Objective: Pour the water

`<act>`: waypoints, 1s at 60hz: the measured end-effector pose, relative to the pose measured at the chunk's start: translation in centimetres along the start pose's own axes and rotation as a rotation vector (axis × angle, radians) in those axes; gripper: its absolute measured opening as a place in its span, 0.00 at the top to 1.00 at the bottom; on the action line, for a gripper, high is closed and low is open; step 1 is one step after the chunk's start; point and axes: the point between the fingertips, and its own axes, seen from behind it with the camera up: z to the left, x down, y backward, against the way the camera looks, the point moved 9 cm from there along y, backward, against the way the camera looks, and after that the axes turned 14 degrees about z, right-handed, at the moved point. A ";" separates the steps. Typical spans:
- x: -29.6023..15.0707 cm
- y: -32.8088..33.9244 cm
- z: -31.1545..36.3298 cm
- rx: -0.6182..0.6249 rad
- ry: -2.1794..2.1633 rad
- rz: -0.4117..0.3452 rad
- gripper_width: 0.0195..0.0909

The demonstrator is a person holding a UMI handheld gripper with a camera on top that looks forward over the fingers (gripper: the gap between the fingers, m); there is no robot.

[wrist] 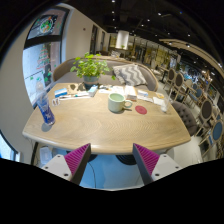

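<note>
A blue water bottle (46,112) stands near the left end of a round wooden table (100,125), well beyond my fingers. A white mug (117,101) sits further back, near the table's middle. My gripper (112,158) hangs in front of the table's near edge, open, with nothing between its pink-padded fingers (75,160). Only floor and table edge show in the gap.
A potted green plant (90,68) stands at the table's far side, with books and papers (72,93) beside it. A small dark red coaster (141,109) lies right of the mug. A striped cushion (131,74) and chairs (193,108) lie beyond and to the right.
</note>
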 end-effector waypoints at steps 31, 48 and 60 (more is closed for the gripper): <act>-2.3 -3.0 24.3 -0.226 0.025 -0.120 0.07; -11.5 -10.1 31.3 -0.233 -0.038 -0.232 0.08; -13.7 -14.1 33.3 -0.213 -0.043 -0.268 0.46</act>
